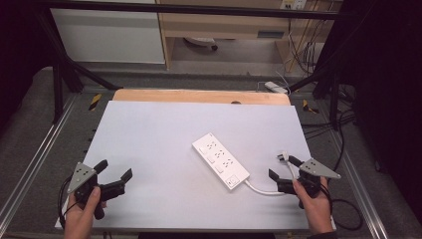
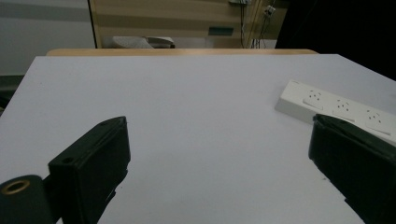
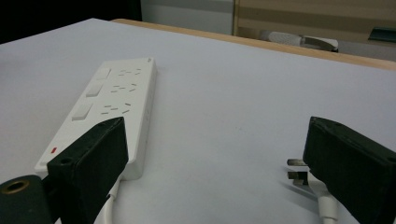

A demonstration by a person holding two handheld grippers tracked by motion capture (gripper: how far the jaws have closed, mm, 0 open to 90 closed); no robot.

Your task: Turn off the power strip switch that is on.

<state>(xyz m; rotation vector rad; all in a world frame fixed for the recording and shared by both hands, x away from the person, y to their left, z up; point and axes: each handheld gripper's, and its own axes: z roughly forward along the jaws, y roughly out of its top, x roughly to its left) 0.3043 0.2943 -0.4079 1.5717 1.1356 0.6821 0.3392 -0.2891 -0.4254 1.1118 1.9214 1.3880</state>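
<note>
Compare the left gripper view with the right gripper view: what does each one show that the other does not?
Left gripper view alone: the power strip lies far off at the right, partly behind the right-hand jaw of the open left gripper.

Right gripper view alone: the strip's red light, its switches, the white cable and the plug with its metal pins beside the right-hand jaw of the open right gripper.

Both: the white table and the strip's sockets.

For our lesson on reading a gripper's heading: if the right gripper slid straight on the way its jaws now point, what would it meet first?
Probably nothing: between the right gripper's open jaws lies bare white table. The power strip sits off to one side, the plug by the other jaw, which might graze it; depth is unclear.
</note>
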